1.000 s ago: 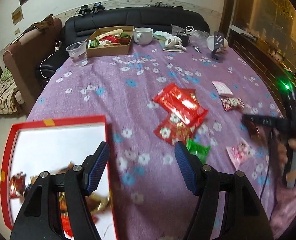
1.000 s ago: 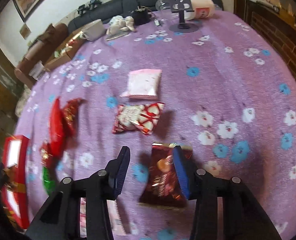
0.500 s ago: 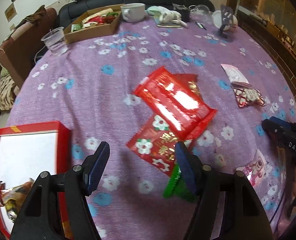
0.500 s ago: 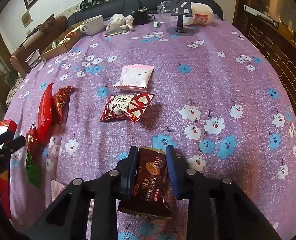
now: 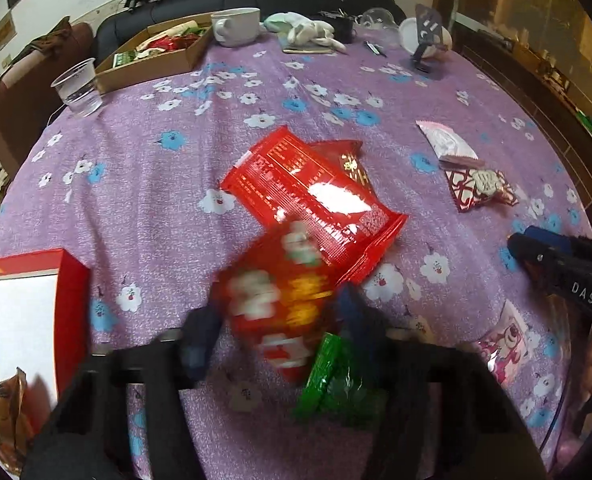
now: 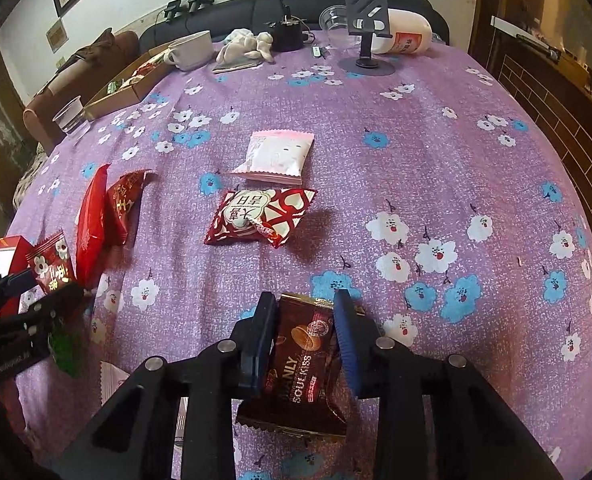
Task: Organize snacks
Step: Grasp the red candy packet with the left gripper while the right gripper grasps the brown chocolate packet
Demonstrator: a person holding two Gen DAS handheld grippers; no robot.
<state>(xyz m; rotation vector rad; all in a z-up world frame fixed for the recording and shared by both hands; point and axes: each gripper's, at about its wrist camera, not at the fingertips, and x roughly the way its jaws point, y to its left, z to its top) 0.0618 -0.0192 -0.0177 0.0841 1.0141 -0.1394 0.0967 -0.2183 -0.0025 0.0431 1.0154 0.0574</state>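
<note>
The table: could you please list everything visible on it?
red box: 1, red, near edge
large packet: 1, red, centre
smaller packet: 1, red, partly under it
flowered packet: 1, red, in left gripper
green packet: 1, green, beside left gripper
pink packet: 1, pink, centre
heart packet: 1, red, beside pink packet
bear packet: 1, pink, near edge
brown packet: 1, brown, in right gripper
tray: 1, cardboard, far side
cup: 1, clear, beside tray
mug: 1, white, far side
left gripper: 1, black, just closed on flowered packet
right gripper: 1, black, grips brown packet, just eased wider
</note>
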